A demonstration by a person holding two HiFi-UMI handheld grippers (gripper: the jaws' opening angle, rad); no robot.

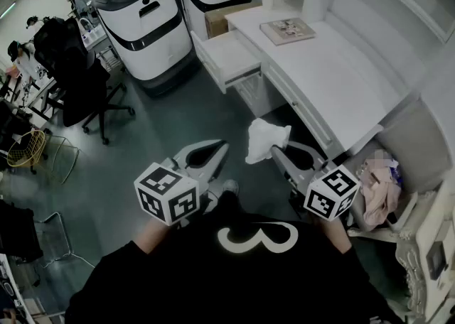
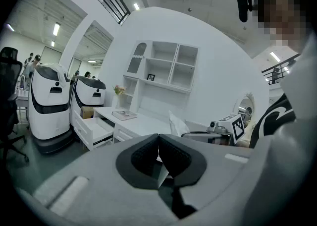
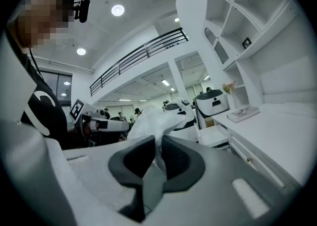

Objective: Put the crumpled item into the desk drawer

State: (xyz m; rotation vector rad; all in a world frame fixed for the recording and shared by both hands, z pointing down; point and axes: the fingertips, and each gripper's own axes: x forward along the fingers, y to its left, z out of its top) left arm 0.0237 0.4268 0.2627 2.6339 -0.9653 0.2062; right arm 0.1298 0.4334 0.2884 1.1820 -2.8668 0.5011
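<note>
A crumpled white item (image 1: 264,139) hangs over the dark floor, pinched in my right gripper (image 1: 276,152); in the right gripper view the crumpled white item (image 3: 153,123) rises from between the pressed pads. My left gripper (image 1: 222,147) is beside it to the left, jaws together with nothing in them, and the left gripper view shows its pads (image 2: 158,153) touching. The desk drawer (image 1: 226,58) stands pulled open at the left end of the white desk (image 1: 334,74), ahead of both grippers. The drawer (image 2: 94,128) also shows open in the left gripper view.
Two large white robot units (image 1: 146,20) stand left of the drawer. A book (image 1: 287,30) lies on the desk top. A black office chair (image 1: 85,92) is at the left. Pink cloth (image 1: 377,187) sits in a bin under the desk at right.
</note>
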